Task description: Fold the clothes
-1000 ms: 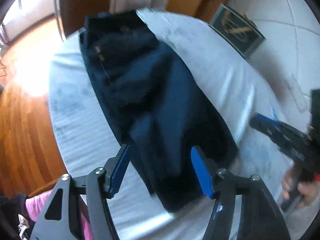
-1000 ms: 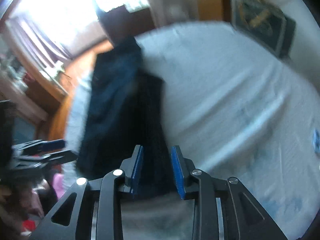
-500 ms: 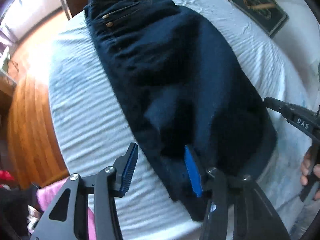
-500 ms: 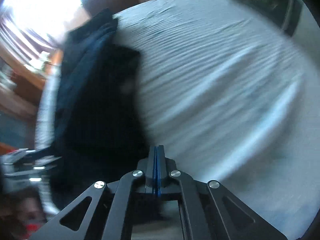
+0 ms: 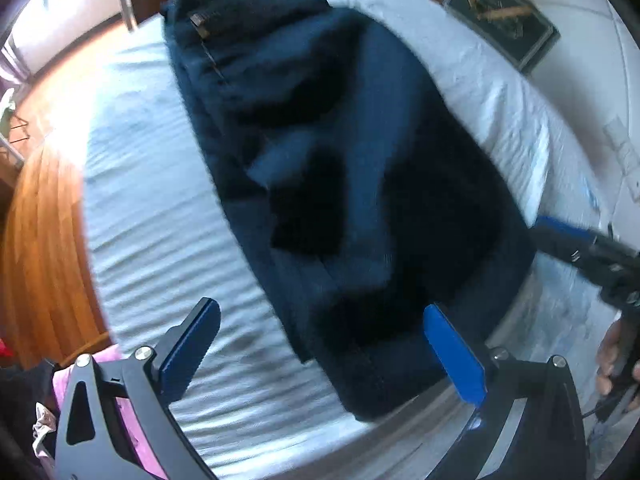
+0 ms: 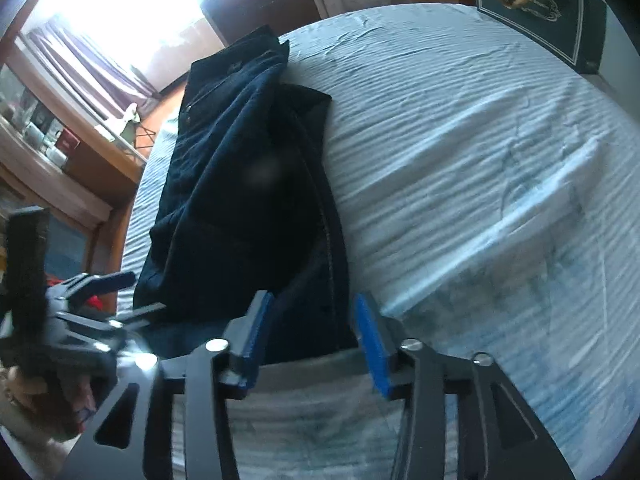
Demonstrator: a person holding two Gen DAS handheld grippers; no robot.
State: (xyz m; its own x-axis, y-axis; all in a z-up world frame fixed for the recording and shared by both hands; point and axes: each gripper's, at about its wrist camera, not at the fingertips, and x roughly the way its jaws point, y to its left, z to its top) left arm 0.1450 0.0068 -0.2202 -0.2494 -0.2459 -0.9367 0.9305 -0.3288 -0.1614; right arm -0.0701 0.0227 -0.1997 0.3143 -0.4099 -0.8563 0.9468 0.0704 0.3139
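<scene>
Left wrist view
Garment: dark blue jeans (image 5: 360, 184) lay folded lengthwise on the pale striped bed sheet (image 5: 168, 264), waistband at the far end, hem nearest the camera.
Left hand-held gripper (image 5: 320, 344): its jaws were opening and stood wide apart; the hem corner of the jeans lay between them, with neither blue pad pressing the cloth.
Right hand-held gripper (image 5: 568, 240): seen at the right edge, its tip near the jeans' right side; a hand (image 5: 616, 364) gripped its handle below. Its spread cannot be told in this view.
Surroundings: a framed picture (image 5: 504, 16) leaned by the white wall beyond the bed; wooden floor (image 5: 44, 240) showed on the left.

Right wrist view
Garment: the jeans (image 6: 256, 184) ran along the left part of the bed sheet (image 6: 460, 160), the near hem just past the fingertips.
Right hand-held gripper (image 6: 316, 328): its jaws were opening, partly apart; the hem edge lay between the pads, which stood clear of the cloth.
Left hand-held gripper (image 6: 116, 296): blurred at the left, beside the jeans' other near corner.
Surroundings: the framed picture (image 6: 540, 4) at top right; a bright window with curtains (image 6: 92, 60) at top left.
</scene>
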